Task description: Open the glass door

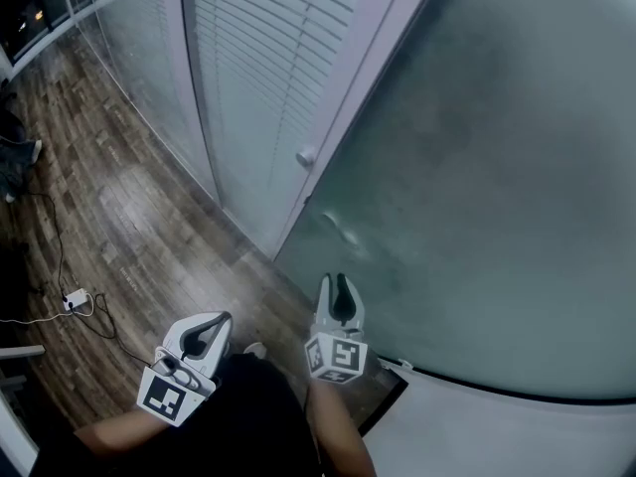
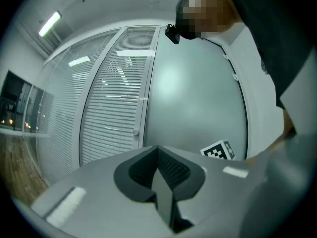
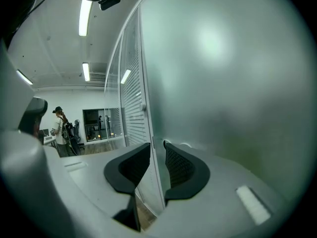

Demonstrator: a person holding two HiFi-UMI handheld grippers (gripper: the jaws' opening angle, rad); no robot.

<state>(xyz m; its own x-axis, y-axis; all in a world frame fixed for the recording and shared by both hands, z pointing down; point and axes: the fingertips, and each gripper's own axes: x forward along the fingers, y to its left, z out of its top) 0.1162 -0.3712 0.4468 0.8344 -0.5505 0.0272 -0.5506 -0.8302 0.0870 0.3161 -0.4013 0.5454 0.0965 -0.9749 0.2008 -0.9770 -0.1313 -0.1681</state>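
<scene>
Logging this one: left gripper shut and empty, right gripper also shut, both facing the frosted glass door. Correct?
Not quite. The right gripper is open: the right gripper view shows its jaws apart, with the edge of the frosted glass door visible through the gap. The left gripper is shut and empty.

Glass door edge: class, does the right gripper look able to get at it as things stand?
Probably yes. The right gripper has its jaws apart and empty; the glass door shows its edge in line with their gap, nothing in between.
</scene>
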